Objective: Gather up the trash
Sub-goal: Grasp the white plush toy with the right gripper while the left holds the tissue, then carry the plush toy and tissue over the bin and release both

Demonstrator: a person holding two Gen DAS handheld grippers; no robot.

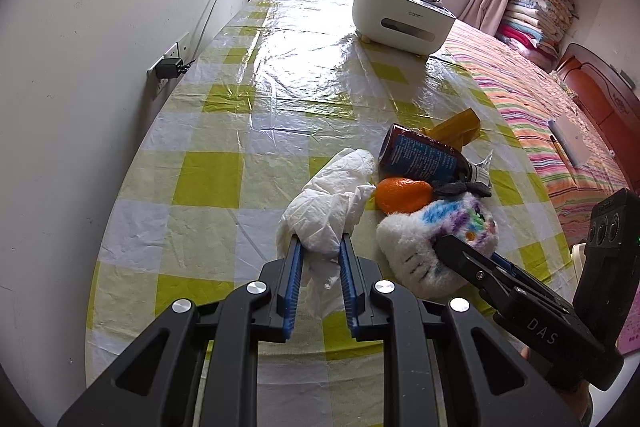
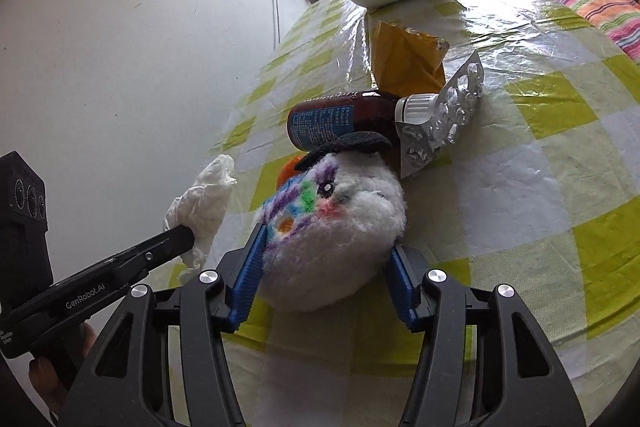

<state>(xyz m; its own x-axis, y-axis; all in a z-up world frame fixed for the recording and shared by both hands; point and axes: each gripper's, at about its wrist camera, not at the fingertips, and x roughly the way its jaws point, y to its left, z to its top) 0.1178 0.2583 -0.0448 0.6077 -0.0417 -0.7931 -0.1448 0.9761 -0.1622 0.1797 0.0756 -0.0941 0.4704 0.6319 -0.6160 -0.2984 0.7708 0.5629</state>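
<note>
White crumpled tissue [image 1: 326, 205], light and limp, sits clenched in our left hand-held gripper [image 1: 320, 247]. Our right hand-held gripper [image 2: 326, 247] straddles the soft plush toy [image 2: 332, 227], pads seemingly touching its sides; we judge a mid-body squeeze safest.

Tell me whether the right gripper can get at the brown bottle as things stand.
Probably not directly. The right gripper has the fluffy toy between its fingers, and that toy lies squarely in front of the brown bottle.

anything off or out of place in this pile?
One odd item: a fluffy plush toy with a rainbow patch sits among obvious trash, and the right tool straddles it. The brown medicine bottle lies on its side, cap on, nothing spilled. The left tool pinches the crumpled tissue.
</note>
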